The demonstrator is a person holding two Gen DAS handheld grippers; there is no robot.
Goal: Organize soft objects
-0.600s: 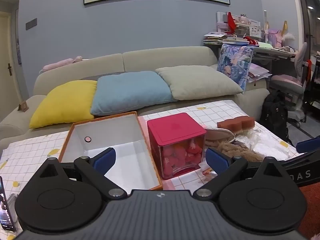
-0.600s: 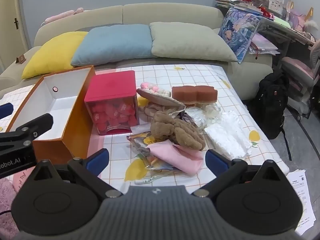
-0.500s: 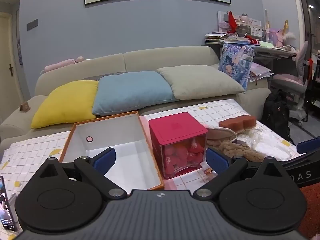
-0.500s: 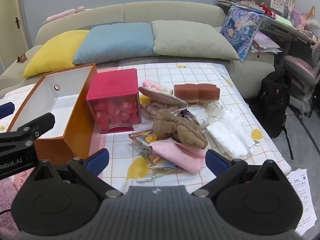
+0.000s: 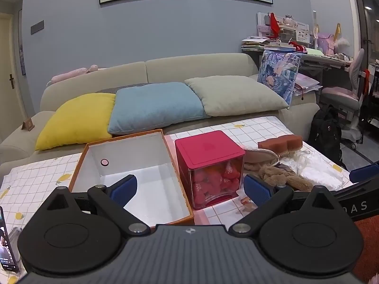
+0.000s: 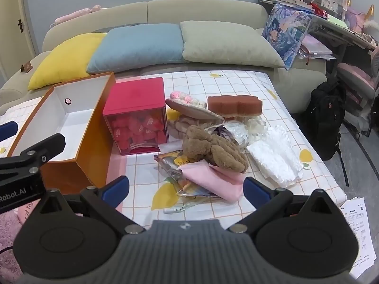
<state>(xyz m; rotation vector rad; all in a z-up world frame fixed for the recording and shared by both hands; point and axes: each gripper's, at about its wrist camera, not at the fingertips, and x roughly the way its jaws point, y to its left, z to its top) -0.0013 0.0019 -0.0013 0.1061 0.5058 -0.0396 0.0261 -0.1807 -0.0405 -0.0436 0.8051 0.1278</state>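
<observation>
Both grippers, left gripper (image 5: 189, 187) and right gripper (image 6: 186, 187), remain spread and empty, creeping slightly nearer. The soft pile (image 6: 213, 146) lies untouched right of the empty orange box (image 6: 78, 146); sorting has not begun.

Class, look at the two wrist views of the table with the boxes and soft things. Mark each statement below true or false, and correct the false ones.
1. The orange box is open, with none of the soft things inside. True.
2. The red box has its lid off. False: its red lid is on.
3. The brown plush toy lies on the table right of the red box. True.
4. The right gripper is shut on the pink cloth. False: it is open and holds nothing.
5. The left gripper is open and empty. True.
6. The brown sponge sits inside the orange box. False: it lies on the table, right of the red box.
</observation>
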